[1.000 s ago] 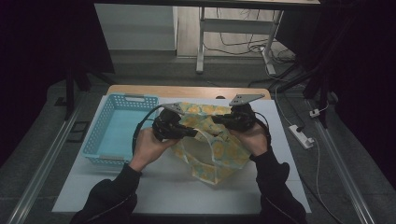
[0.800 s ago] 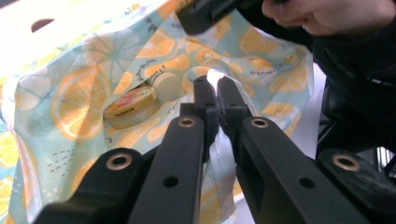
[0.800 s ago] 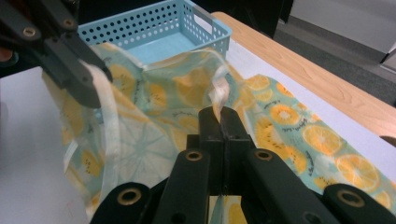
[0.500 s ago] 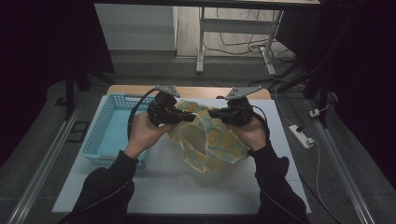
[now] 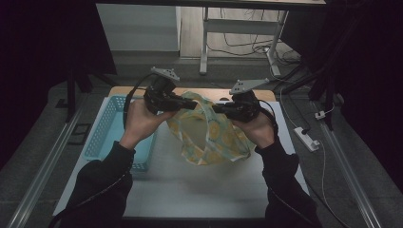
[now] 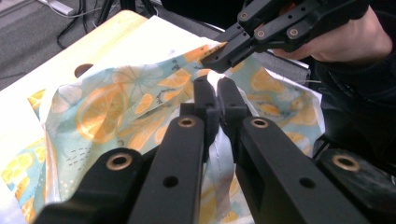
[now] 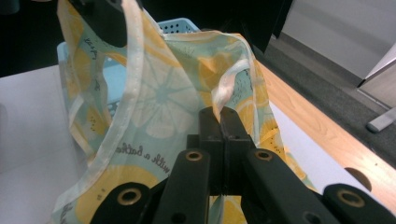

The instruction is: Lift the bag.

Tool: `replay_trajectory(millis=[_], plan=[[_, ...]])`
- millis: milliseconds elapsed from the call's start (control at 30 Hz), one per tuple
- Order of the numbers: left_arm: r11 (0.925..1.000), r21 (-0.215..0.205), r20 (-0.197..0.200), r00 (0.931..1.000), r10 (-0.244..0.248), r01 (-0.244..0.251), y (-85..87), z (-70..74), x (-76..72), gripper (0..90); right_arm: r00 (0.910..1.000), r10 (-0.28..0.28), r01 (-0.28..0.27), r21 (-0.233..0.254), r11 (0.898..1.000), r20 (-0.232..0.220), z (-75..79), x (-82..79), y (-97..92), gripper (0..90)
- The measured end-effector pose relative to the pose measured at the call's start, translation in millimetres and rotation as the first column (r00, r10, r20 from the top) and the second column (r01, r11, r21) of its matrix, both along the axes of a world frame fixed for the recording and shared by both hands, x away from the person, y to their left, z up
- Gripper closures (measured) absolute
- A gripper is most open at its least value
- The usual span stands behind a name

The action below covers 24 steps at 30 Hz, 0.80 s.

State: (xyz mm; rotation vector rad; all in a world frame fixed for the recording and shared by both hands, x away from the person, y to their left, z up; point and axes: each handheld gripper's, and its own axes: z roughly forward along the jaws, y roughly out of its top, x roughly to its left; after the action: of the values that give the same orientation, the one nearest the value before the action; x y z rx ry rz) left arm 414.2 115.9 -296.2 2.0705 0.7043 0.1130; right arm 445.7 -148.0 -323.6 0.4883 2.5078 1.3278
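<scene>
Jaws of both grippers are closed on the bag's pale trim. L gripper pinches the trim at the bag mouth's left side; in the left gripper view the pads meet on a white strip. R gripper clamps the opposite edge; in the right gripper view the trim runs up out of the pinch. Bag: lemon-print fabric, held up between the two grippers w/ mouth spread apart, lower end hanging over the white mat. Blue basket sits on the mat at the L hand side, just beside the bag. R hand is level w/ the L.
</scene>
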Motion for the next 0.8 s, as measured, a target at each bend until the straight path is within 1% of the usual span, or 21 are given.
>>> replay_trajectory(millis=[67,333,467,600,733,800], plan=[[0.9999,-0.012,0.002,1.0,0.0,0.0,1.4,5.4,1.8,89.3,0.9999,0.002,-0.002,-0.001,1.0,0.015,5.3,-0.8,0.4,90.0],[0.998,-0.053,0.027,0.999,0.035,-0.034,4.7,27.4,6.2,89.3,0.9979,-0.006,0.007,-0.013,1.0,0.065,25.5,-2.8,3.0,90.0],[0.9969,-0.066,0.038,0.9982,0.045,-0.043,5.6,37.9,7.8,89.3,0.997,-0.011,0.012,-0.008,1.0,0.077,36.0,-2.5,3.9,90.0],[0.9957,-0.078,0.052,0.9972,0.054,-0.05,8.4,47.2,9.1,89.3,0.9951,-0.012,0.013,-0.013,1.0,0.098,46.8,-3.7,4.8,90.0],[0.9934,-0.102,0.058,0.9965,0.06,-0.054,11.8,55.5,9.3,89.4,0.9936,-0.01,0.01,-0.001,1.0,0.113,58.5,-4.9,5.2,90.0],[0.9925,-0.105,0.067,0.9954,0.069,-0.062,14.1,60.7,9.3,89.3,0.9924,-0.01,0.009,0.004,1.0,0.122,65.2,-6.0,5.7,90.0]])
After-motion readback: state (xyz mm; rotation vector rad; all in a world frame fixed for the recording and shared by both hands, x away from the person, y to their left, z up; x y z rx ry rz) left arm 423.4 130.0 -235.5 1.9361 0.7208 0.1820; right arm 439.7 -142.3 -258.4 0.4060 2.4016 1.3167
